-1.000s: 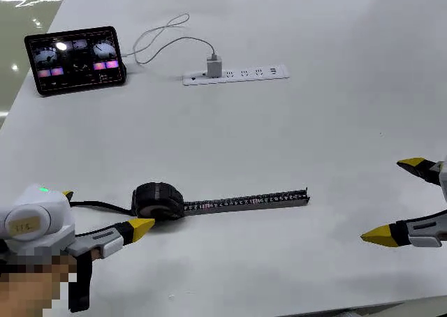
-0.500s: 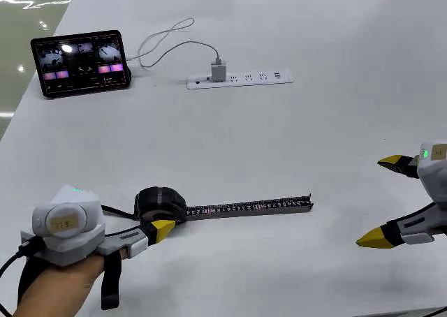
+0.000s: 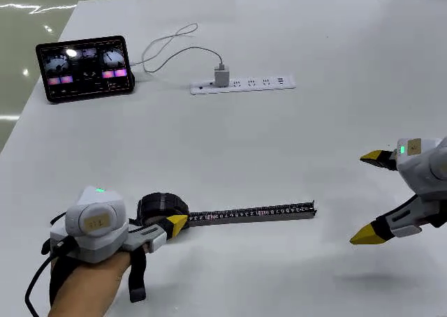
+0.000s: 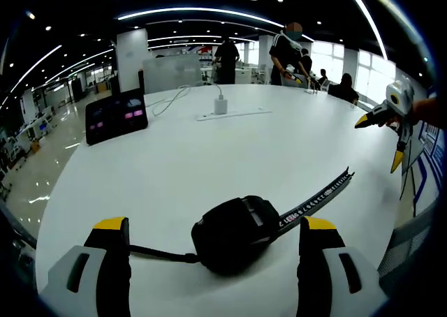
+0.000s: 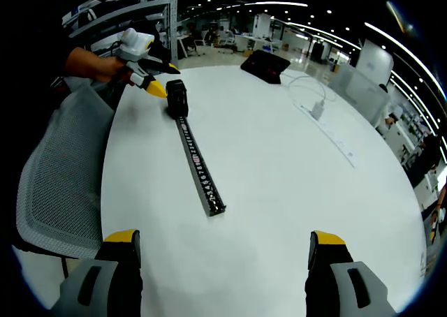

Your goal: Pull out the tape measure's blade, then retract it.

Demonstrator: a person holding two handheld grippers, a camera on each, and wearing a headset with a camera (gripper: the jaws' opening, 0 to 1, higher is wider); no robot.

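The black tape measure [image 3: 162, 207] lies on the white table [image 3: 279, 142] with its blade [image 3: 255, 211] drawn out to the right, flat, ending at a hook [image 3: 313, 208]. My left gripper [image 3: 163, 218] is open, its yellow-tipped jaws standing either side of the case [image 4: 234, 233] without closing on it. A black wrist strap [image 4: 160, 253] trails from the case. My right gripper [image 3: 367, 196] hangs open to the right of the blade's end, apart from it. In the right gripper view the blade [image 5: 199, 160] runs away from my right gripper [image 5: 225, 239] toward the case [image 5: 177, 97].
A tablet [image 3: 86, 68] stands at the far left of the table. A white power strip [image 3: 243, 84] with a charger [image 3: 222, 75] and cable lies at the back. A mesh chair [image 5: 63, 177] sits by the near table edge. People stand far off [image 4: 286, 52].
My left gripper has moved right until its open jaws flank the tape measure's case. My right gripper has drifted left and slightly up. The tape measure and blade lie as before.
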